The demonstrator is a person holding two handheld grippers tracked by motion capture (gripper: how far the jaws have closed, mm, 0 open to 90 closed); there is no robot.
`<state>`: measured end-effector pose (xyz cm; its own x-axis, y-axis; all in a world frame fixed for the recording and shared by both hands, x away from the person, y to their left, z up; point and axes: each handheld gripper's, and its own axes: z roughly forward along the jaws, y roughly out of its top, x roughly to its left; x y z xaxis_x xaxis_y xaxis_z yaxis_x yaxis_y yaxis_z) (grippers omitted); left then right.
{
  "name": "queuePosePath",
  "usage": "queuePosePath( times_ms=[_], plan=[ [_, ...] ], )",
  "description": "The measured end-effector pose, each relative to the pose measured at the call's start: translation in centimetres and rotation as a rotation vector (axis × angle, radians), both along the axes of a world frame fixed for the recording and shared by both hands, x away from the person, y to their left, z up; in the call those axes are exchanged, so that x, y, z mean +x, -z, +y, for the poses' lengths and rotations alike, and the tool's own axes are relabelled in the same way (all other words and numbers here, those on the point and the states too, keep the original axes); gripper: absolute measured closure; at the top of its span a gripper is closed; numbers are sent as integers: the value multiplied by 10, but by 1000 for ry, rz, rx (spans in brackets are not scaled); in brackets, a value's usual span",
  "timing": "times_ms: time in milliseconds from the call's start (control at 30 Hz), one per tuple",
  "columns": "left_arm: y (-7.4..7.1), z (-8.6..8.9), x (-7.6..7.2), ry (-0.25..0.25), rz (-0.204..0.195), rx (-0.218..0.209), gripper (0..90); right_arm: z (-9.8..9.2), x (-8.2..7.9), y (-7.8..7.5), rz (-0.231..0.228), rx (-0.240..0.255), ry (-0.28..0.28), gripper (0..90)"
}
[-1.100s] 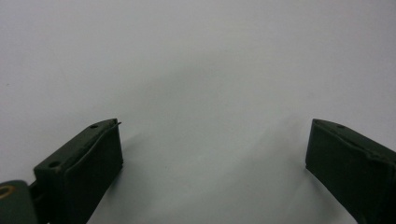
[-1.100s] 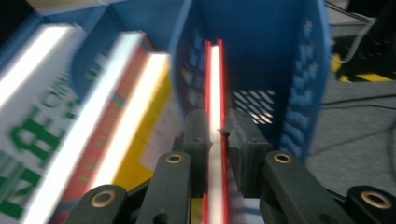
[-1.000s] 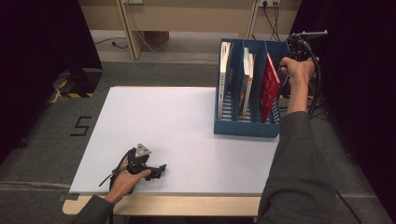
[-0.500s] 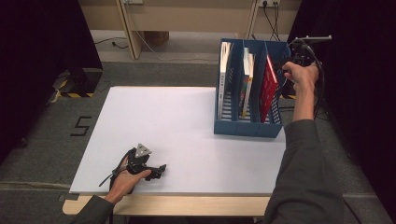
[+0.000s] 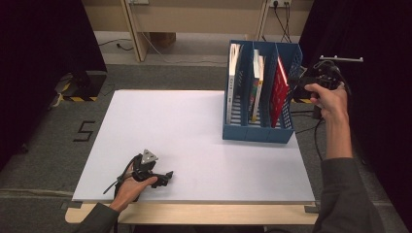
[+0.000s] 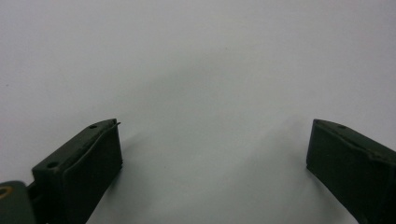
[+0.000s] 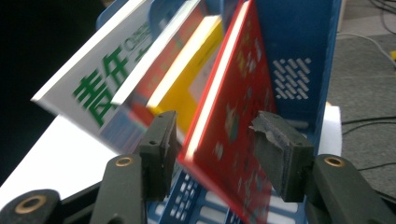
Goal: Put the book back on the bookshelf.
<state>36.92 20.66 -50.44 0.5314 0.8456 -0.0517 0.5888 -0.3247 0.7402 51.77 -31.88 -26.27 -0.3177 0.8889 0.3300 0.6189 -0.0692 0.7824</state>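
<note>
A blue three-slot file rack [image 5: 257, 133] stands at the table's right. A white book [image 5: 234, 58] is in its left slot, a yellow-edged one [image 5: 257, 73] in the middle and a red book [image 5: 279, 87] in the right. My right gripper [image 5: 298, 80] hovers just right of the rack's top; its jaws have just been opening. In the right gripper view the red book [image 7: 233, 116] leans between the open jaws of that gripper [image 7: 212, 135], and neither pad presses on it. My left gripper [image 5: 165, 175] rests open on the white tabletop [image 6: 205, 70] near the front edge, with nothing between its jaws.
The white table surface [image 5: 194, 126] stretches left of the rack. Behind the table are wooden furniture legs [image 5: 133, 29] and floor cables [image 5: 282, 19]. Dark curtains close off both sides. A "5" marker [image 5: 85, 130] lies on the floor at left.
My right hand has drawn back to the right, away from the rack, and its jaws have opened off the red book, which stays in the right slot. The left hand has not moved.
</note>
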Motion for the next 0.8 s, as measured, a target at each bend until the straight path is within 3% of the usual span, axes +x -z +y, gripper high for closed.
queuePosePath(
  times_ms=[267, 433, 800],
  plan=[
    [0, 0, 0, 0, 0, 1, 26, 4, -14, 27, 20, -67, -46, 550],
    [0, 0, 0, 0, 0, -2, 26, 5, -11, 43, 41, -97, -54, 632],
    [0, 0, 0, 0, 1, -2, 25, 16, 1, 74, 86, -154, -68, 714]
  ],
)
